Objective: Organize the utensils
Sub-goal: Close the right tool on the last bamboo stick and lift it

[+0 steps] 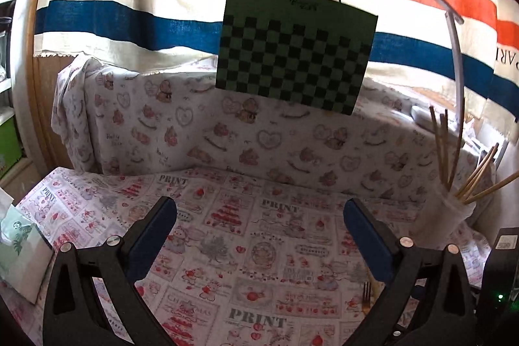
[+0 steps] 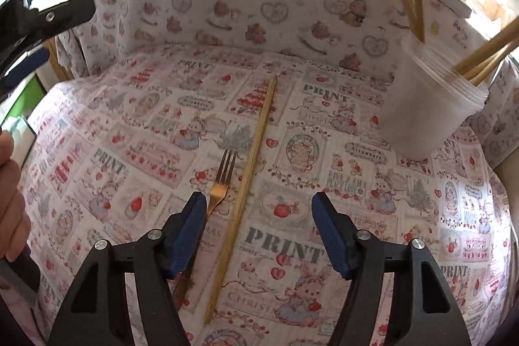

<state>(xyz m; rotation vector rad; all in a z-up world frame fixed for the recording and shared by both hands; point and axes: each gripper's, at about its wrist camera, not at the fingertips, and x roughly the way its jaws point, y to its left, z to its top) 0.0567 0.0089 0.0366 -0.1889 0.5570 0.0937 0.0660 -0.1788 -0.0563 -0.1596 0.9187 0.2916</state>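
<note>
A gold fork (image 2: 221,177) and a pair of bamboo chopsticks (image 2: 249,171) lie side by side on the printed tablecloth (image 2: 324,151). My right gripper (image 2: 259,209) is open and empty just above them, the chopsticks between its fingers, the fork's handle under the left finger. A translucent white cup (image 2: 431,112) holding several chopsticks stands at the right; it also shows in the left wrist view (image 1: 454,209). My left gripper (image 1: 259,213) is open and empty over bare cloth. The fork's tines (image 1: 366,292) show by its right finger.
A green checkerboard card (image 1: 292,54) hangs on the striped cloth at the back. A tissue pack (image 1: 16,252) lies at the left edge. A cloth-covered ledge (image 1: 259,135) bounds the table at the back. A white lamp arm (image 1: 454,54) curves at the right.
</note>
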